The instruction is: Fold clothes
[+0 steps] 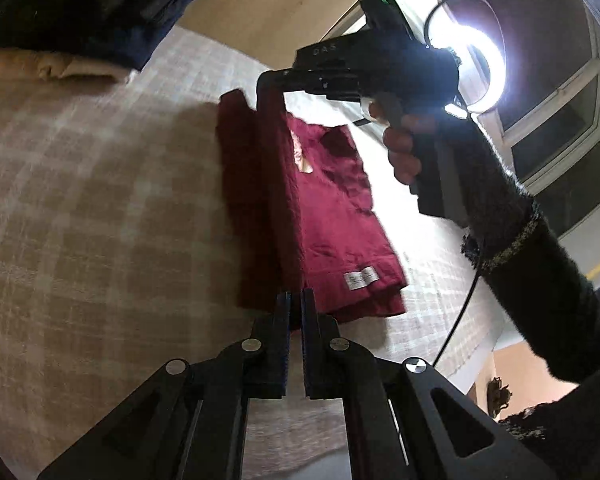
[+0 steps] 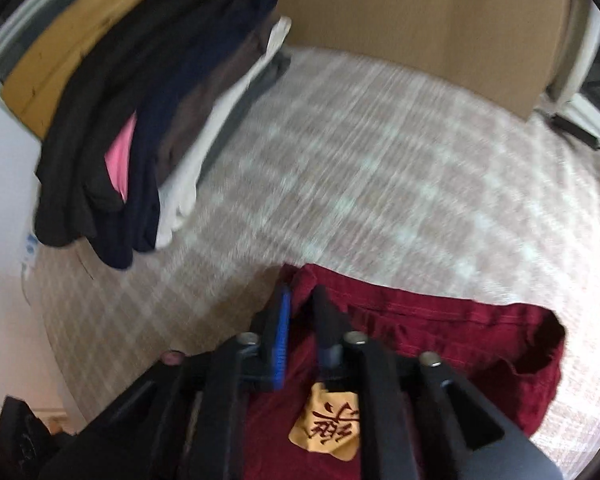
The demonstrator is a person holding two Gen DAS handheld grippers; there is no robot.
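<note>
Your folded garment (image 1: 324, 216) lies on the bed (image 1: 100, 208), frame centre. Stack of folded clothes (image 1: 80, 16) on the bed, upper left. Your right hand-held gripper (image 1: 270, 92) over the garment's far end; left hand-held gripper (image 1: 295, 300) at its near edge.

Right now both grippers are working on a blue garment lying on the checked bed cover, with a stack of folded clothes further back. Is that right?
Not quite: the garment is dark red, not blue, as both wrist views show. The rest holds: the left gripper and right gripper are at its edges on the checked bed cover, and the stack of folded clothes sits further back.
</note>
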